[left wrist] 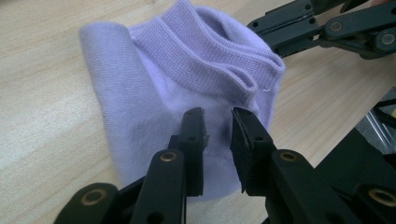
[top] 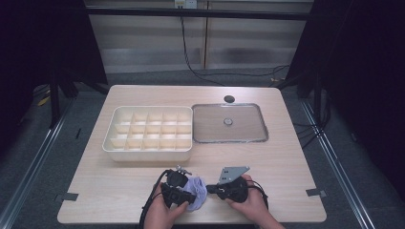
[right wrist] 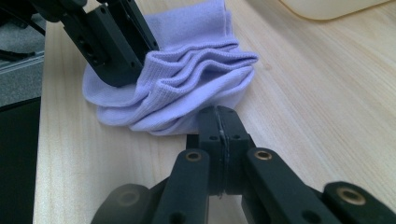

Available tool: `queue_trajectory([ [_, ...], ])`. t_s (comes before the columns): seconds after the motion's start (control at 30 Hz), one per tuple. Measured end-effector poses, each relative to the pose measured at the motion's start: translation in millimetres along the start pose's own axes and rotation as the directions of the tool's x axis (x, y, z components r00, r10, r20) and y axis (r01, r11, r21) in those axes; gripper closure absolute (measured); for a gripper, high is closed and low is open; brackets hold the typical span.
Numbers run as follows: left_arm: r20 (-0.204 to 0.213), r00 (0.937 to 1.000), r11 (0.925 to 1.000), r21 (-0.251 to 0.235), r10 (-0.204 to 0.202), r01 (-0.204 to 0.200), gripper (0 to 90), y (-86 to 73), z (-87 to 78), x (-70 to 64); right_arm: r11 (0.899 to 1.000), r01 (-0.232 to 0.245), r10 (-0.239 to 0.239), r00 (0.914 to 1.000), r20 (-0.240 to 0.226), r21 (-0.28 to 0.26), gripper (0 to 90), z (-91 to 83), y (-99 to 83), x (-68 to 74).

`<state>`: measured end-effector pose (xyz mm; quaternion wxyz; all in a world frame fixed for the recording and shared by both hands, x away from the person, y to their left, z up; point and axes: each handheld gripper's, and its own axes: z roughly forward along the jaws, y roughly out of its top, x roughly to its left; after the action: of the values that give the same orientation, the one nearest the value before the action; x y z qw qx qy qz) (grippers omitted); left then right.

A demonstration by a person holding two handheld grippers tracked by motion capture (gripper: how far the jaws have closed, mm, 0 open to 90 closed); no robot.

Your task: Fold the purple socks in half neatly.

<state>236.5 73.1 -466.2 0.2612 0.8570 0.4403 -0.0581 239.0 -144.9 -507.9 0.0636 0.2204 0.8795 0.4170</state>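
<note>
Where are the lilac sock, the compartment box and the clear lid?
lilac sock (left wrist: 154, 88), left gripper view, on its flat knit body.
compartment box (top: 148, 155), high view, on its near outer wall.
clear lid (top: 210, 126), high view, on its bare flat panel.

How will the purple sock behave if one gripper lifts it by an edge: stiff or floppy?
Probably floppy: the sock is thin knit lying in soft folds, so it should droop and unfold. It looks light, and likely grips well, since the ribbed cuff is textured. It should not roll.

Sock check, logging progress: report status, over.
Left gripper open over the purple sock. Right gripper shut at the sock's edge. Divided tray beyond, nothing in the way.
</note>
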Motion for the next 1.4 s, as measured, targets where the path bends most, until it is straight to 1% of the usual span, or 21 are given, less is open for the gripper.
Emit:
queue_trajectory([
  [0.03,0.003,0.9999,0.9998,-0.014,-0.015,0.015,73.1,0.0,-0.9,0.2,1.0,0.001,-0.001,1.0,0.0,0.0,89.6,0.1,0.0,0.0],
  [0.17,-0.001,0.9996,0.9988,-0.04,-0.028,0.028,72.2,0.6,-8.2,5.0,1.0,0.002,-0.002,1.0,0.001,0.0,89.6,0.1,0.1,0.1],
  [0.33,-0.014,0.9992,0.9981,-0.05,-0.036,0.036,69.2,2.3,-18.8,11.7,1.0,-0.003,0.003,1.0,-0.003,-0.001,89.6,0.2,0.2,-0.5],
  [0.47,-0.022,0.998,0.9962,-0.066,-0.059,0.057,66.7,3.3,-23.9,17.1,1.0,-0.003,0.003,1.0,-0.003,-0.001,89.6,0.2,0.2,-0.3],
  [0.53,-0.023,0.9982,0.9973,-0.05,-0.055,0.054,66.0,3.0,-25.5,21.3,1.0,-0.003,0.003,1.0,-0.003,0.0,89.6,0.2,0.2,-0.2],
  [0.57,-0.021,0.9974,0.9962,-0.055,-0.069,0.067,65.5,2.6,-25.4,21.9,1.0,-0.003,0.003,1.0,-0.003,0.0,89.6,0.2,0.2,-0.1],
  [0.63,-0.021,0.9974,0.9963,-0.052,-0.069,0.068,64.4,1.9,-26.2,24.6,1.0,-0.003,0.003,1.0,-0.003,0.0,89.6,0.2,0.2,-0.1],
  [0.67,-0.022,0.9966,0.9952,-0.06,-0.079,0.078,63.6,1.6,-26.2,24.8,1.0,-0.003,0.003,1.0,-0.003,0.0,89.6,0.2,0.2,-0.2],
  [0.83,-0.027,0.9967,0.9956,-0.056,-0.076,0.075,62.8,0.3,-26.8,28.6,1.0,-0.001,0.001,1.0,-0.002,-0.001,89.6,0.3,0.2,0.0],
  [0.87,-0.028,0.9958,0.9942,-0.064,-0.088,0.086,62.8,-0.1,-26.7,29.2,1.0,-0.001,0.001,1.0,-0.002,-0.001,89.6,0.3,0.2,0.1],
  [0.93,-0.033,0.9958,0.9947,-0.06,-0.085,0.083,62.5,-0.8,-27.7,32.0,1.0,-0.002,0.002,1.0,-0.002,0.0,89.6,0.2,0.3,0.0],
  [0.97,-0.034,0.995,0.9935,-0.066,-0.095,0.092,62.3,-1.2,-27.6,32.9,1.0,-0.002,0.002,1.0,-0.003,0.0,89.6,0.2,0.3,-0.1],
  [1.0,-0.035,0.9951,0.9942,-0.059,-0.092,0.09,61.9,-1.6,-28.0,34.5,1.0,-0.003,0.003,1.0,-0.003,0.0,89.6,0.2,0.3,-0.2],
  [1.03,-0.034,0.9939,0.9929,-0.061,-0.105,0.103,61.7,-1.9,-27.6,35.3,1.0,-0.003,0.003,1.0,-0.003,0.0,89.6,0.2,0.3,-0.2],
  [1.07,-0.036,0.9944,0.994,-0.05,-0.099,0.097,61.5,-2.2,-27.5,37.1,1.0,-0.002,0.002,1.0,-0.004,-0.001,89.6,0.3,0.3,-0.3],
  [1.2,-0.03,0.9913,0.9909,-0.046,-0.128,0.126,60.7,-4.0,-24.8,41.3,1.0,-0.002,0.002,1.0,-0.003,-0.001,89.6,0.3,0.3,-0.3],
  [1.23,-0.03,0.9921,0.9919,-0.041,-0.122,0.12,61.3,-4.5,-24.9,42.8,1.0,-0.003,0.003,1.0,-0.003,-0.001,89.6,0.3,0.3,-0.3],
  [1.27,-0.028,0.991,0.9906,-0.045,-0.131,0.129,61.5,-5.1,-24.4,42.8,1.0,-0.004,0.004,1.0,-0.004,-0.001,89.6,0.2,0.2,-0.3],
  [1.3,-0.022,0.9916,0.9912,-0.04,-0.127,0.126,61.4,-5.4,-24.6,43.8,1.0,-0.004,0.004,1.0,-0.004,-0.001,89.6,0.2,0.2,-0.3],
  [1.33,-0.02,0.9899,0.9889,-0.051,-0.141,0.139,61.1,-5.9,-23.9,43.7,1.0,-0.004,0.004,1.0,-0.008,-0.002,89.6,0.4,0.2,-0.5],
  [1.4,-0.023,0.9899,0.9894,-0.042,-0.14,0.139,61.1,-6.7,-23.4,44.9,1.0,-0.004,0.004,1.0,-0.006,0.0,89.6,0.2,0.3,-0.4],
])
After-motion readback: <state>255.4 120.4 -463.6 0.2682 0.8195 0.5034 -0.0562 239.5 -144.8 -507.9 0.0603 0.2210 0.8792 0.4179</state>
